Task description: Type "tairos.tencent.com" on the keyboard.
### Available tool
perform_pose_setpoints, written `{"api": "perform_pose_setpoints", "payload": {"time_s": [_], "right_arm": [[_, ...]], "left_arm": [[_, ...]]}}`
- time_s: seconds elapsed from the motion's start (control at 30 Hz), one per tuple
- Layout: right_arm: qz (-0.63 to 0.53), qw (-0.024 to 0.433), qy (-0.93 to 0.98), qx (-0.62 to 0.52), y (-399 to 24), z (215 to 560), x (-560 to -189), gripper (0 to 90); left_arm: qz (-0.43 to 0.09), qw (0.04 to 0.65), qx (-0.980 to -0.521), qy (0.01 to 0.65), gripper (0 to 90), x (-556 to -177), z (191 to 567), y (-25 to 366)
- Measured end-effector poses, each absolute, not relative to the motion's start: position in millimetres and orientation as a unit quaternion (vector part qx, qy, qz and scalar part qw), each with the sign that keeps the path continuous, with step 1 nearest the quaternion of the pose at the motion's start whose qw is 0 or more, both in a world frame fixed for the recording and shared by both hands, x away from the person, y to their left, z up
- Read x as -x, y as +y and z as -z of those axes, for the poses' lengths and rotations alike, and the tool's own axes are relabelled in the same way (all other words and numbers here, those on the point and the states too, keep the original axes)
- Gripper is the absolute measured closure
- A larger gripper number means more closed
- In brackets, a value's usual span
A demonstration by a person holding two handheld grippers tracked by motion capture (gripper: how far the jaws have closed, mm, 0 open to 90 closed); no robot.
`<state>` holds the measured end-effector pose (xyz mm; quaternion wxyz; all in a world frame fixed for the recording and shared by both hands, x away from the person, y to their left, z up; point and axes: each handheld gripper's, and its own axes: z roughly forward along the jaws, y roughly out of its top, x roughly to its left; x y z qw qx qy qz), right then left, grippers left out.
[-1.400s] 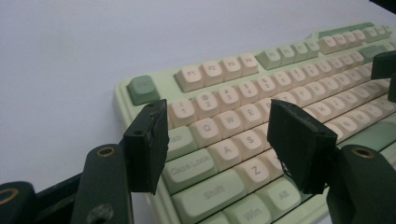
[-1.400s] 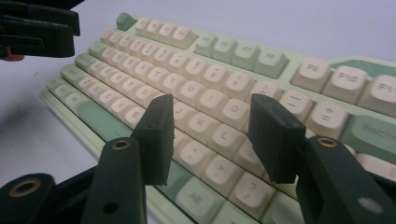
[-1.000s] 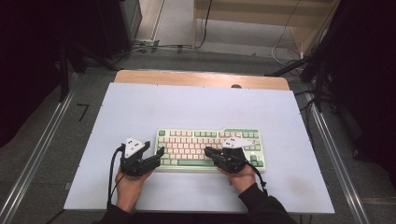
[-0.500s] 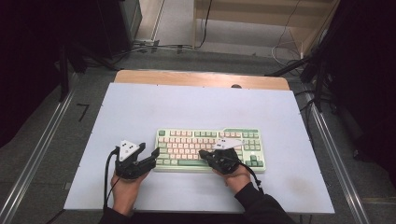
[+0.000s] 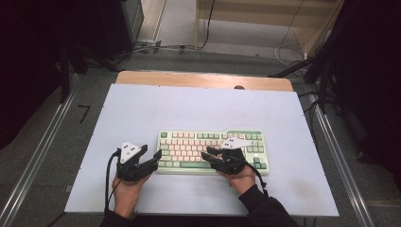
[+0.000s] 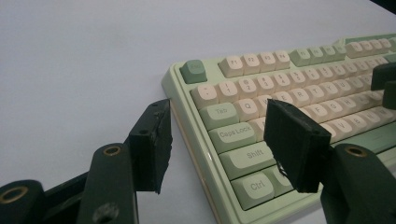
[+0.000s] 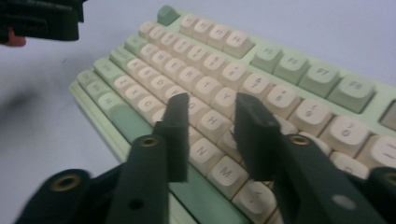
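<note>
The pale green plastic keyboard with cream and green keycaps (image 5: 213,151) lies flat on the light grey-white table top (image 5: 198,109), near the person's edge and approx. centred.

The left gripper (image 5: 155,157) sits at the keyboard's left end, jaws apart and straddling the corner by the Ctrl and Shift keys: in the left gripper view one pad (image 6: 152,142) hangs off the case over the table and the other over the keys, nothing pinched. The right gripper (image 5: 206,154) hovers over the letter rows approx. mid-board; its jaws have just been opening, and in the right gripper view they stand apart above the keys with no key between them.

Handling, as a judgement: a rigid slab w/ some weight, prob. sliding easily on the smooth table. The keycaps are the weak spot (they pull off or tilt under a sideways squeeze), so take it by the case edges at both short ends, not by the keys. Glossy plastic may slip, so pinch low on the rim.
</note>
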<state>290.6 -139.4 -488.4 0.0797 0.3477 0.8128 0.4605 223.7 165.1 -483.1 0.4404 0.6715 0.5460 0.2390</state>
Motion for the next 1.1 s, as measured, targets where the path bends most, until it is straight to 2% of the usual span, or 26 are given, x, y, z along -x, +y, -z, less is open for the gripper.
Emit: {"api": "perform_pose_setpoints", "payload": {"time_s": [0.1,0.17,0.33,0.53,1.1], "right_arm": [[-0.462,0.082,0.805,-0.364,-145.5,487.6,-293.9,42.7],[-0.459,0.083,0.802,-0.374,-149.4,488.2,-294.8,40.7],[-0.461,0.088,0.792,-0.391,-158.7,489.2,-294.2,39.2],[-0.457,0.088,0.785,-0.408,-170.4,491.0,-292.2,38.9],[-0.453,0.109,0.761,-0.452,-205.7,492.1,-278.6,39.8]], "left_arm": [[-0.237,0.444,-0.674,0.54,44.7,-225.1,482.6,163.1],[-0.233,0.45,-0.676,0.535,49.1,-227.0,482.8,160.8],[-0.208,0.465,-0.686,0.519,71.0,-234.8,482.8,153.3],[-0.172,0.477,-0.695,0.509,89.3,-250.6,483.1,139.0],[-0.15,0.466,-0.742,0.458,90.0,-281.4,484.5,93.6]]}}
